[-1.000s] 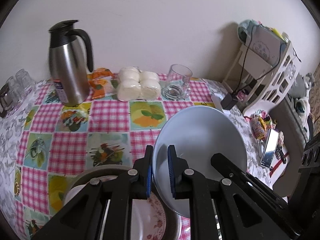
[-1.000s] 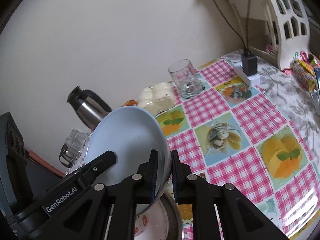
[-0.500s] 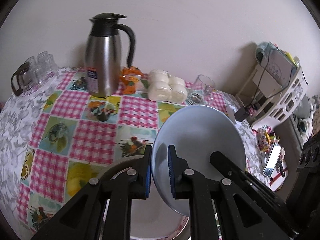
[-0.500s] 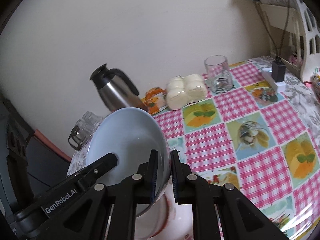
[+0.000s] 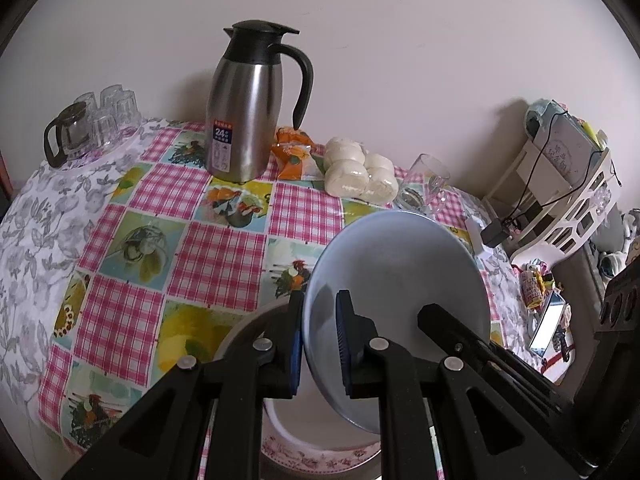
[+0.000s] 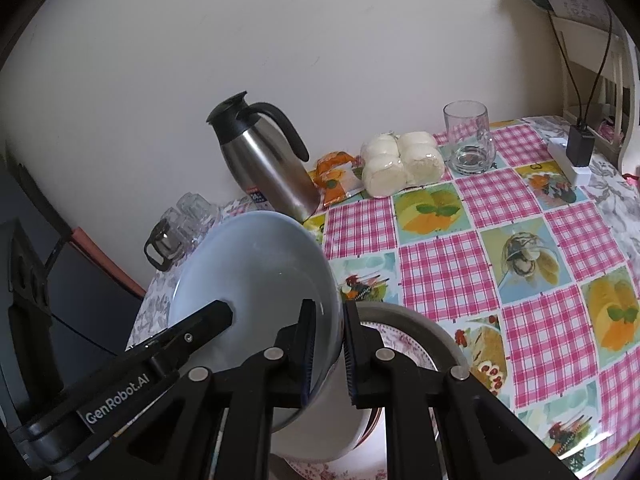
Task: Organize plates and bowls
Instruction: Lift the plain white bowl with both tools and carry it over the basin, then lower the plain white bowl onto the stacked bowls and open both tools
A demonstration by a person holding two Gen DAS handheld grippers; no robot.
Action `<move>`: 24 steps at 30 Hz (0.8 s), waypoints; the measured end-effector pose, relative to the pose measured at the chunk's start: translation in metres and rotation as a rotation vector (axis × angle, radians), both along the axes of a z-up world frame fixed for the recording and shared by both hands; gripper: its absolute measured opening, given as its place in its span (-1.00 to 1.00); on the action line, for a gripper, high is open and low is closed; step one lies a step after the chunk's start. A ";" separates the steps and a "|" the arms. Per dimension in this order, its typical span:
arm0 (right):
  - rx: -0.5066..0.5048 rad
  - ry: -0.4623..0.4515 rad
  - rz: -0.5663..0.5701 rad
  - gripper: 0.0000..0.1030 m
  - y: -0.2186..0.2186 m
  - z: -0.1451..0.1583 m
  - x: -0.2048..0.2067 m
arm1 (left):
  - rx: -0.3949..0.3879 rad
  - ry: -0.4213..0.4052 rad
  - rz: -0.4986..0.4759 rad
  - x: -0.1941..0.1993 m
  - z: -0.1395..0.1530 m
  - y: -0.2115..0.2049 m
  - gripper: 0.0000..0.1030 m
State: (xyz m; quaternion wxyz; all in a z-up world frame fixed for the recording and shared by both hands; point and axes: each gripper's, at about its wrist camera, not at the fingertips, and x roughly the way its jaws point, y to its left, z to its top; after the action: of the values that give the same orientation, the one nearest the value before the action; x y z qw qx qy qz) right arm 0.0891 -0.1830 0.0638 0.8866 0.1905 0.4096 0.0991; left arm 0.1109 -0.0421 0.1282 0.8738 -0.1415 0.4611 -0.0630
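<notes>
A pale blue bowl [image 5: 400, 272] hangs tilted above the table, held by its rim from two sides. My left gripper [image 5: 320, 308] is shut on the rim's left side. My right gripper [image 6: 328, 316] is shut on the opposite side of the same bowl [image 6: 256, 272]. Each view shows the other gripper's fingers [image 5: 440, 320] [image 6: 208, 316] reaching into the bowl. Right under it stands a grey dish [image 5: 248, 320] with a floral-rimmed plate [image 5: 320, 456] inside; the right wrist view shows that dish [image 6: 412, 320] and plate [image 6: 404, 340] too, half hidden by the bowl and fingers.
On the chequered tablecloth by the wall stand a steel jug [image 5: 248, 112], an orange packet [image 5: 292, 152], wrapped white buns [image 5: 360, 176] and a drinking glass [image 5: 428, 184]. Glass cups and a small pot [image 5: 92, 128] sit far left. A white rack [image 5: 560, 184] and charger [image 5: 496, 232] are right.
Both grippers have carried the blue bowl sideways toward the left end of the table; the jug has come toward the middle of both views. Both grips are unchanged.
</notes>
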 end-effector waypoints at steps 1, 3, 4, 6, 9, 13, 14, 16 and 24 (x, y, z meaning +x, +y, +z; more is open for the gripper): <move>-0.007 0.005 0.003 -0.71 0.001 -0.001 -0.001 | -0.001 0.007 0.001 -0.001 -0.002 0.001 -0.73; -0.020 0.020 0.009 -0.70 0.004 -0.003 -0.002 | 0.001 0.020 0.004 -0.003 -0.006 0.002 -0.73; -0.030 0.030 0.015 -0.70 0.006 -0.006 -0.002 | 0.002 0.027 0.006 -0.003 -0.008 0.002 -0.73; -0.053 0.047 0.025 -0.70 0.010 -0.010 -0.003 | 0.004 0.046 0.006 -0.005 -0.013 0.003 -0.71; -0.073 0.076 0.038 -0.70 0.014 -0.016 -0.002 | 0.005 0.073 0.005 -0.006 -0.020 0.004 -0.70; -0.089 0.099 0.045 -0.70 0.016 -0.021 -0.002 | 0.003 0.092 0.003 -0.008 -0.026 0.004 -0.69; -0.094 0.106 0.048 -0.70 0.016 -0.023 -0.003 | 0.006 0.095 0.004 -0.008 -0.027 0.004 -0.69; -0.104 0.114 0.053 -0.69 0.017 -0.024 -0.003 | 0.009 0.102 0.004 -0.009 -0.029 0.003 -0.69; -0.126 0.166 0.063 -0.67 0.021 -0.035 -0.002 | 0.013 0.128 0.005 -0.008 -0.036 0.003 -0.69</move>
State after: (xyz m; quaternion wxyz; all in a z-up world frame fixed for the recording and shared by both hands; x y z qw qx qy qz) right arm 0.0869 -0.1624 0.0291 0.8563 0.1289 0.4929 0.0845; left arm 0.1025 -0.0387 0.0927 0.8434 -0.1408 0.5162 -0.0485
